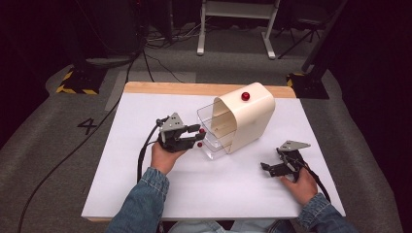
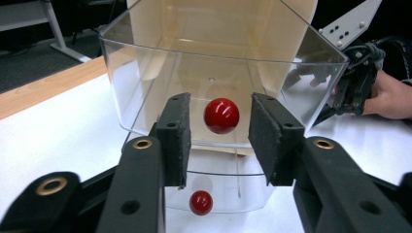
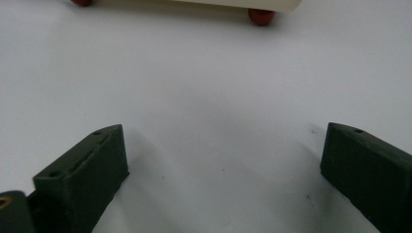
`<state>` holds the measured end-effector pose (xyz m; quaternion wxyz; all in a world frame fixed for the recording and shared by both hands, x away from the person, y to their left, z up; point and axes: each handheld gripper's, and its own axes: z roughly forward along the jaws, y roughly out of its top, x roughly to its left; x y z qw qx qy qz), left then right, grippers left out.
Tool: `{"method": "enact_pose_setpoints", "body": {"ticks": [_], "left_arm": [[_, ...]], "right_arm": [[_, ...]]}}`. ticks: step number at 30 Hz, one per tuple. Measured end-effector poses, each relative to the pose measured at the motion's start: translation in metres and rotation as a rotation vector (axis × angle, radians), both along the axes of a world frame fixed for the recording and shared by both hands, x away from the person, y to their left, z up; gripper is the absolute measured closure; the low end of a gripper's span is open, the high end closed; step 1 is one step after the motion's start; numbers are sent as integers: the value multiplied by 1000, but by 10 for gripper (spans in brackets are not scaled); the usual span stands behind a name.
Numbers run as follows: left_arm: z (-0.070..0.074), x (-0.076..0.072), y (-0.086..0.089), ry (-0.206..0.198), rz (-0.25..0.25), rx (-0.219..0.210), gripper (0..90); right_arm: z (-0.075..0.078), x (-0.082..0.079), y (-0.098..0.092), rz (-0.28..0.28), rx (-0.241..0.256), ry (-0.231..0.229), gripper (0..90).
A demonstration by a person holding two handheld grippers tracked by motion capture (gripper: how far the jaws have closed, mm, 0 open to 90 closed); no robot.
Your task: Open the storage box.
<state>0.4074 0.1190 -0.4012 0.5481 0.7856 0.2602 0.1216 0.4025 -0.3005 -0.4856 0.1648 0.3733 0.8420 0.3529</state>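
A cream cabinet stands on the white table, with a red ball on its top. Its clear upper drawer is pulled out towards the left; a lower clear drawer sits under it. My left gripper is open, and its pads stand either side of the upper drawer's red knob with small gaps. The lower drawer's red knob hangs below. My right gripper rests open on the table to the cabinet's right, with nothing between its jaws.
The cabinet's bottom edge with a red foot lies ahead of the right gripper. A wooden strip runs along the table's far edge. Cables trail from the left gripper. Bare white surface spreads at front and left.
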Motion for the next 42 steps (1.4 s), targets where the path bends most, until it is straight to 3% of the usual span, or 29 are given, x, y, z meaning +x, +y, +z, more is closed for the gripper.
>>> {"method": "enact_pose_setpoints", "body": {"ticks": [2, 8, 13, 16, 19, 23, 32, 37, 42], "left_arm": [[0, 0, 0, 2, 4, 16, 550], [1, -4, 8, 7, 15, 4, 514], [9, -16, 17, 0, 22, 50, 475], [16, -30, 26, -12, 39, 116, 452], [17, -43, 37, -30, 60, 152, 443], [13, -54, 53, -20, 82, 163, 422], [-2, -64, 86, 49, 141, 189, 395], [-12, -66, 95, 103, 180, 289, 395], [-22, -67, 105, 159, 185, 331, 388]], "right_arm": [[0, 0, 0, 0, 0, 0, 31], [0, 0, 0, 0, 0, 0, 32], [0, 0, 0, 0, 0, 0, 32], [0, 0, 0, 0, 0, 0, 32], [0, 0, 0, 0, 0, 0, 31], [0, 0, 0, 0, -1, 0, 31], [0, 0, 0, 0, -1, 1, 31], [0, 0, 0, 0, 0, 1, 31], [0, 0, 0, 0, 0, 0, 31]]}}
